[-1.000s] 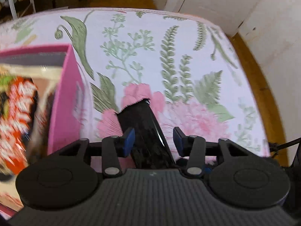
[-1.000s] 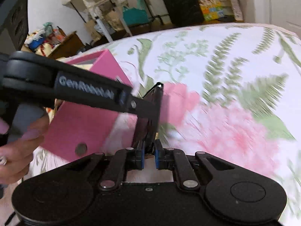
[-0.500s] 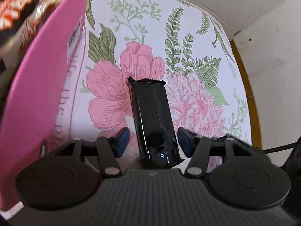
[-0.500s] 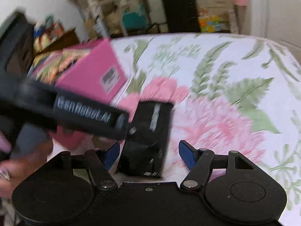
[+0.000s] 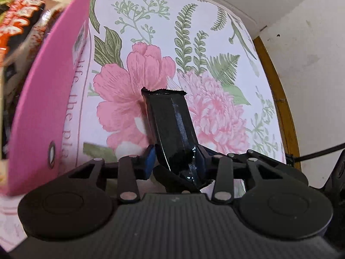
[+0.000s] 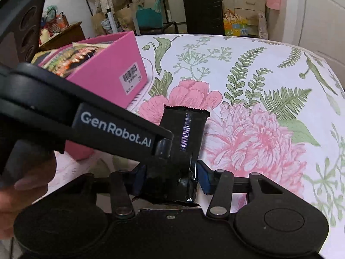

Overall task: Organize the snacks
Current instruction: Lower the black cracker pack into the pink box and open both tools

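The left gripper point(image 5: 175, 158) clamps the near end of a black snack wrapper point(image 5: 171, 127); right gripper point(image 6: 167, 178) also pinches it. Its long axis points away, crimped end forward, above the floral tablecloth point(image 5: 215, 43). Pink box point(image 6: 107, 75) sits far left

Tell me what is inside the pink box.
The pink box holds snack packets printed in red, orange and black, packed up to its rim. Whatever lies beneath them, and the box floor, is covered.

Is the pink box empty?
No, the pink box has snack bags inside it.
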Tool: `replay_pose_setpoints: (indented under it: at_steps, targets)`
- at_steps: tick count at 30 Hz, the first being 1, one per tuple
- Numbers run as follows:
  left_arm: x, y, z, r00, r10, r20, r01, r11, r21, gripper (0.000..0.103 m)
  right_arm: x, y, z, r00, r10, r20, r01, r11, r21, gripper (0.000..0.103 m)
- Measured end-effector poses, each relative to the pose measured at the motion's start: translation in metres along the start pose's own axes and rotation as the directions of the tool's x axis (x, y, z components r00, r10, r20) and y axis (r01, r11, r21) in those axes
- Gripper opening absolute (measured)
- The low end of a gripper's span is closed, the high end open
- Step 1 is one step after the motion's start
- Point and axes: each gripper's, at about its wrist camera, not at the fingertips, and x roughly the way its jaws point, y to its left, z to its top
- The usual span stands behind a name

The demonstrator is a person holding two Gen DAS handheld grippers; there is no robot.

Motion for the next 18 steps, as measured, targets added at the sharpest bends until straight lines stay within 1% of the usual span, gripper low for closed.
replay_pose_setpoints:
  at_steps: [4, 6, 9, 12, 14, 18]
  targets:
    - [-0.03, -0.007, -0.006, 1.0, 0.01, -0.007, -0.01, 1.0, 0.023, 0.039, -0.025, 0.017, -0.002, 1.0, 0.003, 0.027, -0.002, 1.0, -0.011, 0.055]
    - [-0.049, -0.009, -0.007, 1.0, 0.017, 0.001, -0.017, 0.999, 0.037, 0.04, -0.037, 0.025, 0.0, 0.999, 0.012, 0.044, -0.012, 1.0, -0.006, 0.055]
    - [-0.078, -0.013, -0.007, 0.998, 0.062, 0.022, -0.064, 0.995, 0.081, 0.04, -0.052, 0.041, 0.012, 0.998, 0.026, 0.055, -0.027, 1.0, 0.011, 0.055]
    - [-0.113, -0.012, -0.004, 0.993, 0.089, 0.073, -0.096, 0.99, 0.101, 0.042, -0.066, 0.062, 0.031, 0.996, 0.043, 0.083, -0.044, 0.999, 0.008, 0.054]
    - [-0.138, -0.006, -0.003, 0.989, 0.09, 0.118, -0.103, 0.989, 0.108, 0.042, -0.073, 0.076, 0.044, 0.993, 0.062, 0.105, -0.062, 0.998, 0.002, 0.054]
    - [-0.182, 0.017, 0.007, 0.982, 0.088, 0.166, -0.101, 0.992, 0.074, 0.042, -0.079, 0.109, 0.068, 0.987, 0.094, 0.132, -0.087, 0.994, -0.059, 0.054]
